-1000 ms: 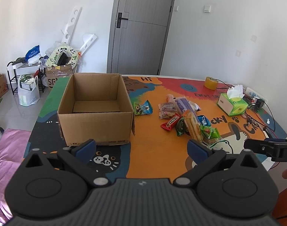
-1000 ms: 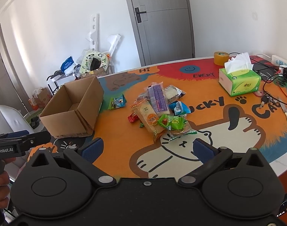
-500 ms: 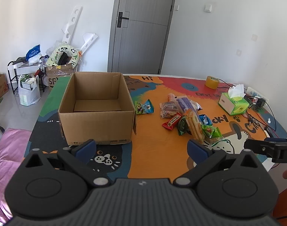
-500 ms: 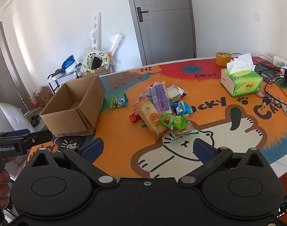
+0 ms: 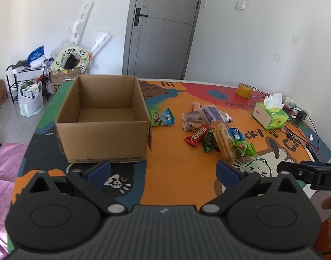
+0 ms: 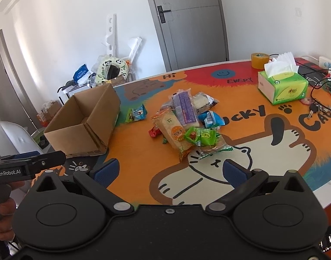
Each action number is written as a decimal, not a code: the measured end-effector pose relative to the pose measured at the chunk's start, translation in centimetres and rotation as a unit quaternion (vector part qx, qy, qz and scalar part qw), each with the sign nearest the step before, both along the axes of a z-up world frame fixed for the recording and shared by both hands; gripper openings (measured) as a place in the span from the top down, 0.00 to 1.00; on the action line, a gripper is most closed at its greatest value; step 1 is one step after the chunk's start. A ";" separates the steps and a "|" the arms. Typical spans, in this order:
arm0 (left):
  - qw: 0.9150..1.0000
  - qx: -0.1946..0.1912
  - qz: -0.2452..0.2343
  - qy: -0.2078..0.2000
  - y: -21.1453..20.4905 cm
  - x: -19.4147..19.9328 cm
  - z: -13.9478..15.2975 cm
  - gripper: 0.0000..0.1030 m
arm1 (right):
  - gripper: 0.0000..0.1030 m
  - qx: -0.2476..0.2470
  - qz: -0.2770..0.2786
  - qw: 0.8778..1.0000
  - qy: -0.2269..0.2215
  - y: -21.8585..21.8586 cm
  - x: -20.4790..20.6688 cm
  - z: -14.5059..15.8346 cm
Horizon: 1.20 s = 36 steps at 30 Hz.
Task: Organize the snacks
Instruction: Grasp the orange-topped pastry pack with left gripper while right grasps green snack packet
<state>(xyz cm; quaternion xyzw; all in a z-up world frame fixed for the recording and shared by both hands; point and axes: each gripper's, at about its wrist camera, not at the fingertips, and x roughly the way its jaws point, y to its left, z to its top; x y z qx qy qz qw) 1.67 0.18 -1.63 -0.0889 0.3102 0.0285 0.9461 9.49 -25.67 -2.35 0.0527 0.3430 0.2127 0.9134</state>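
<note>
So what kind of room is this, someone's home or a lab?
Most likely a room in a home: a table under a cartoon cat mat, a green tissue box, and household clutter beside the grey door.

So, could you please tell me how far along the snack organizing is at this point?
Nothing looks done yet: the cardboard box appears empty. Nothing is in hand either; the left hand-held gripper and right hand-held gripper are both open, hovering short of the table. All of it is left: the snack pile and the lone green-and-blue packet beside the box lie on the mat.
</note>
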 end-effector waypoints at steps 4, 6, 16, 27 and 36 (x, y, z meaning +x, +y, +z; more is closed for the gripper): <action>1.000 -0.001 -0.010 -0.005 -0.5 1.1 -0.4 0.01 | 0.00 0.000 -0.008 1.000 0.001 -0.4 0.9 -0.8; 1.000 0.000 -0.011 -0.008 -0.9 1.7 -0.6 0.01 | 0.00 0.001 -0.011 1.000 0.001 -0.6 1.3 -1.2; 1.000 -0.023 -0.014 -0.002 -2.7 4.9 -2.3 0.01 | 0.01 0.026 -0.012 1.000 0.012 -1.9 3.7 -3.5; 0.999 -0.032 -0.039 0.003 -5.0 8.3 -4.1 0.07 | 0.15 0.044 -0.020 0.999 0.008 -3.4 6.4 -5.4; 0.998 -0.041 -0.051 0.004 -6.2 10.9 -5.0 0.23 | 0.31 0.058 -0.001 0.998 0.003 -3.2 8.5 -6.3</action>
